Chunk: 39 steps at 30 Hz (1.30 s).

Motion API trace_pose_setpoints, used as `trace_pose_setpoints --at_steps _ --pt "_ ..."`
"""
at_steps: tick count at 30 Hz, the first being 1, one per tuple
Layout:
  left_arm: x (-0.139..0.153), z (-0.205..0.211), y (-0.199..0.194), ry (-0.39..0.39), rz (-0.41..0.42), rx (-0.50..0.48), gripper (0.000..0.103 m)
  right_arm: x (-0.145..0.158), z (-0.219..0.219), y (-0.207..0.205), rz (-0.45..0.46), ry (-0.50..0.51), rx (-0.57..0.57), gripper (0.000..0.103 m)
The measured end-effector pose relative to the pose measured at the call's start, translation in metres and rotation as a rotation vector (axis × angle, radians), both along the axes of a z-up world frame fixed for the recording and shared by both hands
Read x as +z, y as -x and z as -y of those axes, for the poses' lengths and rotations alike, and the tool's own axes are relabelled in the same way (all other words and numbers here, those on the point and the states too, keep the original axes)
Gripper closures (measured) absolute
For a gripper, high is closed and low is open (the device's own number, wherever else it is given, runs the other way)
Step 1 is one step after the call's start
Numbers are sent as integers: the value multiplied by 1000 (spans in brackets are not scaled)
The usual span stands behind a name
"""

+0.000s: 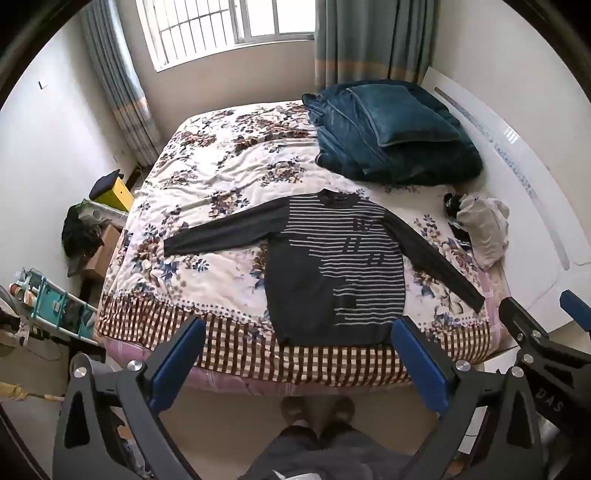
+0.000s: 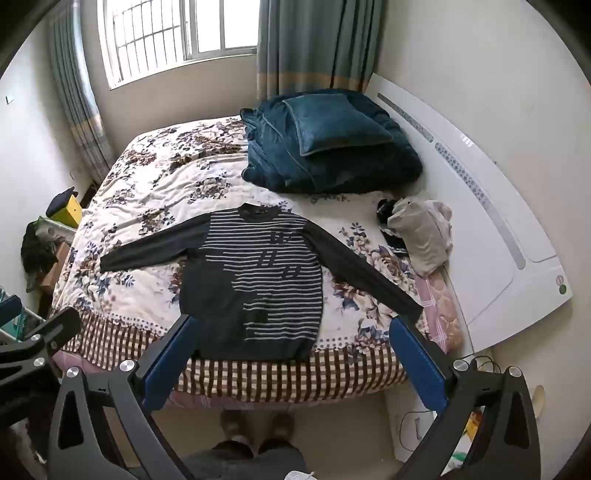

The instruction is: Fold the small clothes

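Left gripper (image 1: 297, 360) and right gripper (image 2: 290, 356): both spread wide, nothing held, both hanging over the floor short of the bed's near edge, side by side. Person's feet (image 2: 255, 424) on the floor strip between grippers and bed (image 1: 236, 354). Sweater (image 1: 332, 266) lies flat, front up, on the floral bedspread (image 1: 229, 177); hem sits at the checked border by the near edge, both sleeves spread outward, right cuff (image 2: 410, 308) near the bed's right side. Open bedspread left of the sweater and beyond its collar. Right of it, well apart, crumpled beige garment pile (image 2: 421, 236) by the white headboard (image 2: 491, 206). Far right: folded teal blanket and pillow (image 1: 391, 133). Left of the bed: boxes and clutter (image 1: 92, 229). Window (image 1: 229, 29) at the back.
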<state>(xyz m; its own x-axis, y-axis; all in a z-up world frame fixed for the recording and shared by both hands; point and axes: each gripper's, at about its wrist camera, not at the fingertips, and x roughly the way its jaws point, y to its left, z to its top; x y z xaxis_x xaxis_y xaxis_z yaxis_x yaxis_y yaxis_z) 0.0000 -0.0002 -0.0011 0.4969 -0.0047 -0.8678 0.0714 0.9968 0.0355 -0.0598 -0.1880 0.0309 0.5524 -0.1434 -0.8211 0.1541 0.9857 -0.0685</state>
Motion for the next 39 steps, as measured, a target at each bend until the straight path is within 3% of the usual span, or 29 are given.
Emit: trace_pose_setpoints --at_steps 4,12,39 --pt "-2 -11 2 51 4 3 0 -1 0 2 5 2 0 0" --pt "5 -11 -7 10 -5 1 0 -5 -1 5 7 6 4 0" --pt "10 -9 -11 8 11 6 0 7 -8 6 20 7 3 0"
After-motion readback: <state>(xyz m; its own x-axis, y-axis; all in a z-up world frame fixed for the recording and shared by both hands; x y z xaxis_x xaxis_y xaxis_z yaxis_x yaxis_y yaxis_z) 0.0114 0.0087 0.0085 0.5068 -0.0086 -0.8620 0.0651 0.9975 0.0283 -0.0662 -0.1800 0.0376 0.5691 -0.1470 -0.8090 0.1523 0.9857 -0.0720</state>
